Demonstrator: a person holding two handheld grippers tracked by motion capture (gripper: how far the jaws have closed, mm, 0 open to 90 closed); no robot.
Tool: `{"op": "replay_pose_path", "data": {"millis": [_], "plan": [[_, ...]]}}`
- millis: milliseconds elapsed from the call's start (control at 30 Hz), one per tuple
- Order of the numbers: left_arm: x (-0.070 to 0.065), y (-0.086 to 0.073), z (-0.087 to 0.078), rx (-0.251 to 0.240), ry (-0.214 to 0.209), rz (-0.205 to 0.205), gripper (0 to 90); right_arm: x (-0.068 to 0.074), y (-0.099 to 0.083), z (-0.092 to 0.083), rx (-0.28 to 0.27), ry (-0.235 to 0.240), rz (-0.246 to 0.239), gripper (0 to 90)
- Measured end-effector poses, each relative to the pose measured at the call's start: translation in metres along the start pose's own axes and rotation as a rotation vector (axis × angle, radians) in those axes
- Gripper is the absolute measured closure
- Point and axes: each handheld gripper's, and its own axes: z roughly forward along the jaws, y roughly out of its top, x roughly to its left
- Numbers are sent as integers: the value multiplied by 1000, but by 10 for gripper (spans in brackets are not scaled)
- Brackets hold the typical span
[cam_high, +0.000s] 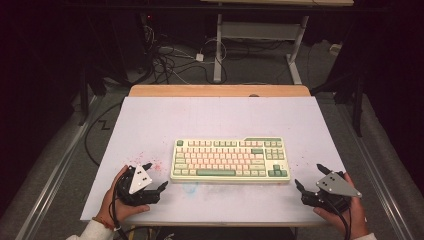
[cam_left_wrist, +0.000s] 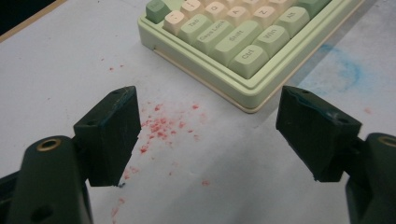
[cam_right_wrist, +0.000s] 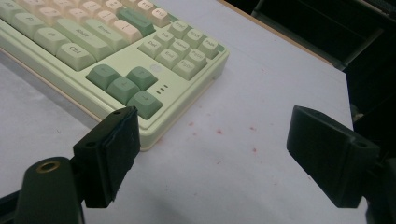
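Since we want to grab the pale green plastic keyboard (cam_high: 230, 159), both tongs (cam_high: 156, 177) (cam_high: 310, 177) wait open, empty, beside its ends.

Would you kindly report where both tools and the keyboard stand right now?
Left tool open, empty, off the keyboard near-left corner. Right tool open, empty, off its near-right corner. Keyboard flat on the table. Nothing between.

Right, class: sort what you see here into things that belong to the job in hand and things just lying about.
Belongs to the job:
- keyboard
- left tongs, open, near its left end
- right tongs, open, near its right end

Just lying about:
- red specks on the white table cover
- blue smudge
- cables on the floor
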Motion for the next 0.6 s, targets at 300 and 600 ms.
{"op": "replay_pose_path", "data": {"millis": [300,600], "plan": [[-1,-3,-3,5,-21,-2,202,1,1,-2,3,1,-3,190],[-1,-4,-5,2,-21,-1,201,3,3,0,-1,10,-11,189]]}}
